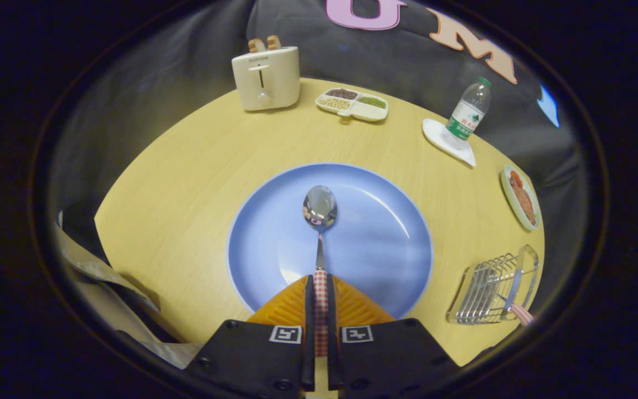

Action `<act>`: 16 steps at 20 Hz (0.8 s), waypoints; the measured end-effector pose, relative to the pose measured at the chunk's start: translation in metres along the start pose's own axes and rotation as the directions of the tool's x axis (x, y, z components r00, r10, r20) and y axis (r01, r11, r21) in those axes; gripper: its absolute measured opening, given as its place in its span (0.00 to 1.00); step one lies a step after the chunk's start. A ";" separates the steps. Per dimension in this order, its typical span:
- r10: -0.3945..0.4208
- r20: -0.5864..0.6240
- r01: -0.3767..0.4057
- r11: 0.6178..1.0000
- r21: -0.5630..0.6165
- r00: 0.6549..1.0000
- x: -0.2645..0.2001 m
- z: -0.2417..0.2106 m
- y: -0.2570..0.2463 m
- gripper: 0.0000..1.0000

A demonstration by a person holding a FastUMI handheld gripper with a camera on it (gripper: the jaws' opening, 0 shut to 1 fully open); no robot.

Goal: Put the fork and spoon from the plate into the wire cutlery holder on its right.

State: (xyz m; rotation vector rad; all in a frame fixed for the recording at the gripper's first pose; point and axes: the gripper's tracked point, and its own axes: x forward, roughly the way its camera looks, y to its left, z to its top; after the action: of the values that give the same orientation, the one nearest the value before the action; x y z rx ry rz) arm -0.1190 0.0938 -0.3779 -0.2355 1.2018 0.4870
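The gripper (320, 288) has its fingers clamped on the spoon (319, 221) by its checked handle, most of which is hidden between them. The bowl reaches out over the plate (385, 238). Right of the plate is the holder (490, 288), a checked handle poking from it, its head hard to make out.
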 end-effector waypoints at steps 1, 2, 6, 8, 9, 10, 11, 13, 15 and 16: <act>0.006 0.000 -0.006 1.000 -0.002 1.000 -0.006 0.004 -0.002 0.12; 0.009 0.001 -0.009 1.000 -0.006 1.000 -0.010 0.007 -0.005 0.12; 0.006 0.003 -0.006 1.000 -0.027 1.000 -0.032 0.019 -0.026 0.12; -0.005 0.013 0.006 0.999 -0.036 1.000 -0.044 0.024 -0.041 0.12; -0.006 0.016 0.007 0.999 -0.039 1.000 -0.050 0.028 -0.049 0.12; -0.007 0.016 0.008 0.999 -0.041 1.000 -0.057 0.028 -0.056 0.12; -0.012 0.014 0.012 0.999 -0.046 1.000 -0.062 0.030 -0.064 0.12; -0.030 0.014 0.031 0.998 -0.064 0.999 -0.071 0.033 -0.082 0.12; -0.042 0.007 0.043 0.996 -0.083 0.999 -0.080 0.032 -0.098 0.12; -0.047 0.001 0.047 0.995 -0.092 0.999 -0.085 0.030 -0.106 0.12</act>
State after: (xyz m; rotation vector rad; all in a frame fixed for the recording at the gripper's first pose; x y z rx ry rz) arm -0.0662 -0.0060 -0.2967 -0.3419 1.1740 0.5016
